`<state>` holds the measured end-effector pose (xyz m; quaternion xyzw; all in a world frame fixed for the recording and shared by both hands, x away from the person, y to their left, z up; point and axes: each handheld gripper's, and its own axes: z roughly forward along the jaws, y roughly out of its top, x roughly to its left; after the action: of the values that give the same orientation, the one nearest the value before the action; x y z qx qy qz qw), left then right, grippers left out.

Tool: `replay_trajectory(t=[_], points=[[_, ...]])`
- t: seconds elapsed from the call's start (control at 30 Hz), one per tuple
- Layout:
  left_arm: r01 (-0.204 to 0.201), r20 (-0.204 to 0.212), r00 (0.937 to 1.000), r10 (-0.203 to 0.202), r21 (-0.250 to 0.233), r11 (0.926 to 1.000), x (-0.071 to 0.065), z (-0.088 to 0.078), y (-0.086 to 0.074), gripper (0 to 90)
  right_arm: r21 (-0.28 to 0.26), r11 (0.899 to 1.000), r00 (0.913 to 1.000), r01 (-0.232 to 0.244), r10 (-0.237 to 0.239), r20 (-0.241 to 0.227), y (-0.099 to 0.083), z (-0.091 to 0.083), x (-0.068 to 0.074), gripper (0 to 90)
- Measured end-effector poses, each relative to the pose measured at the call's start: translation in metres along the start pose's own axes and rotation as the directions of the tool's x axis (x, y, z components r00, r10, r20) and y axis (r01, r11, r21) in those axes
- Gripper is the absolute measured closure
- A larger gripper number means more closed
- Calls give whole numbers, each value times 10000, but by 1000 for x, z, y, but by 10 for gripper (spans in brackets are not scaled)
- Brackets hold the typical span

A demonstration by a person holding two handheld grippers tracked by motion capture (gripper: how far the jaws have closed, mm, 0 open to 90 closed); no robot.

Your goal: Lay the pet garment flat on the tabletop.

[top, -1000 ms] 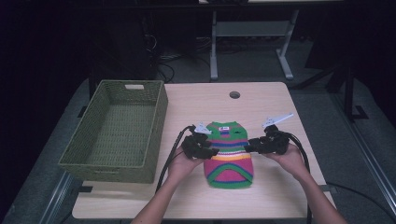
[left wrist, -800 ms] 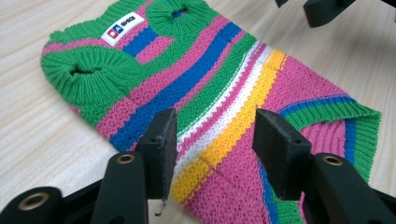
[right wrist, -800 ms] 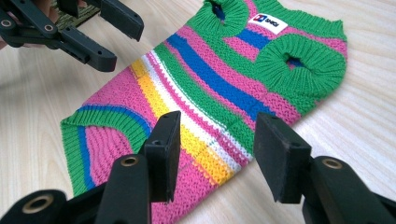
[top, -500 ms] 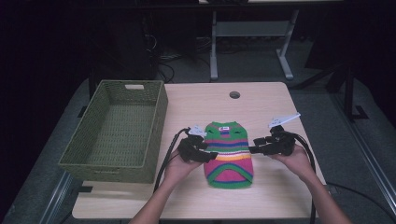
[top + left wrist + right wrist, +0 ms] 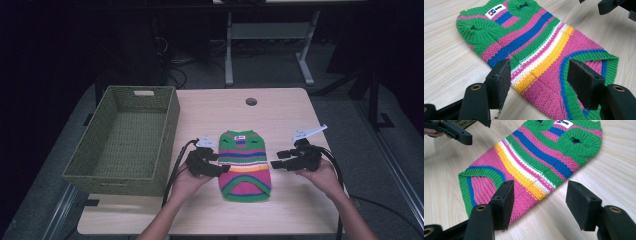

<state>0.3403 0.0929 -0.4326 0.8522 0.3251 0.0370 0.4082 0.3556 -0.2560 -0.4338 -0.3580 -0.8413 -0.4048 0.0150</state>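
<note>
A small knitted sweater [image 5: 245, 167] with green, pink, blue, white and yellow stripes lies flat on the wooden table [image 5: 285, 110], collar towards the far side. My left gripper [image 5: 222, 163] sits at its left edge, and its jaws have just been opening. In the left gripper view the sweater [image 5: 536, 47] lies beneath the left gripper [image 5: 538, 67], whose pads are apart and not pressing on it. My right gripper [image 5: 276, 158] hovers just off the sweater's right edge, its jaws also just opened. In the right gripper view the right gripper [image 5: 540, 187] spans the hem side of the sweater [image 5: 531, 160] without touching.
A green woven basket [image 5: 120, 180] stands empty on the left of the table, close to my left hand. A round cable hole [image 5: 251, 101] sits near the far edge. Black cables trail from both grippers towards the front edge. Desk legs and cables lie on the dark floor beyond.
Both grippers have drawn outward from the sweater's sides and their jaws stand wider. The right one has come off the cloth. The sweater lies flatter and straighter.
</note>
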Motion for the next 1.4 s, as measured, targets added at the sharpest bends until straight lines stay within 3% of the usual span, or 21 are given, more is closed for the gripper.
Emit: replay_trajectory(t=[0.37,0.53,0.8,1.4], points=[[-79,-58,10000,79,45,10000,-5,-5,-5,302,198,9998,10000,96,-96,-19,-3,-3,3,361],[-148,-2,9999,148,30,9999,-7,-8,-8,291,53,9999,9999,104,-103,-96,-7,-7,4,361],[-354,34,9994,354,38,9994,-13,-14,-11,282,-9,10000,10000,-26,26,8,-17,-14,2,356],[-274,-2,9996,274,8,9996,-17,-26,-27,270,-50,10000,9993,-83,84,365,-38,-27,4,332]])
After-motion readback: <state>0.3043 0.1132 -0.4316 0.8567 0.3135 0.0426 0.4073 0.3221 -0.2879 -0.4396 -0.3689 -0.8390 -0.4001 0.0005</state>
